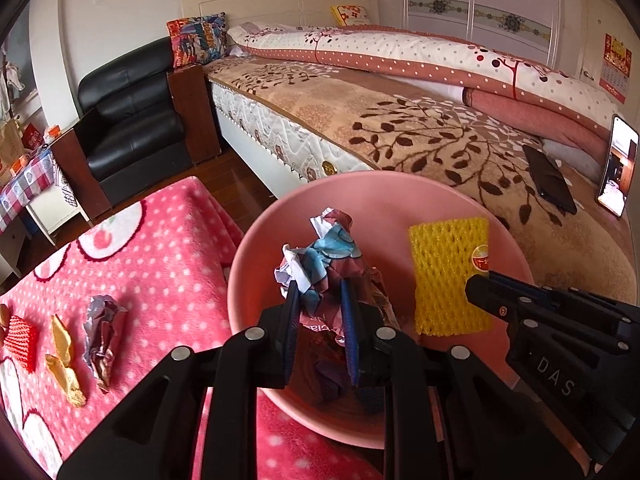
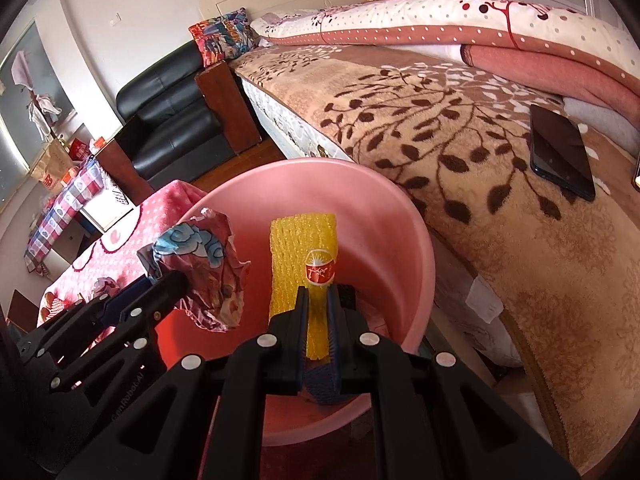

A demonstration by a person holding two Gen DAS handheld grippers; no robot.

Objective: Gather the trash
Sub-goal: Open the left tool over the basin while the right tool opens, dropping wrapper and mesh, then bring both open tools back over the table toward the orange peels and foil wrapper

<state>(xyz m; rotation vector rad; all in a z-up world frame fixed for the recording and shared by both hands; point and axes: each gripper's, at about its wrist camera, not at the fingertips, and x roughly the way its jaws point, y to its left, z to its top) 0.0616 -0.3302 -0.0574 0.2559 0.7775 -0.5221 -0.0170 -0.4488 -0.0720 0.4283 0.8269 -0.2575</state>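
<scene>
A pink basin (image 1: 256, 240) (image 2: 400, 240) stands between the pink dotted blanket and the bed. My left gripper (image 1: 320, 292) is shut on a crumpled colourful paper ball (image 1: 324, 256) and holds it over the basin; it also shows in the right wrist view (image 2: 208, 272). My right gripper (image 2: 318, 296) is shut on a yellow foam net (image 2: 304, 248) with a red sticker, also over the basin; it shows in the left wrist view (image 1: 448, 272). More crumpled scraps lie at the basin's bottom (image 1: 332, 380).
On the pink blanket (image 1: 152, 248) lie a crumpled purple wrapper (image 1: 102, 336), two yellow peel pieces (image 1: 64, 356) and a red foam net (image 1: 20, 340). The bed (image 1: 400, 128) holds a dark phone (image 1: 550, 178) and a lit phone (image 1: 618, 164). A black armchair (image 1: 132, 120) stands behind.
</scene>
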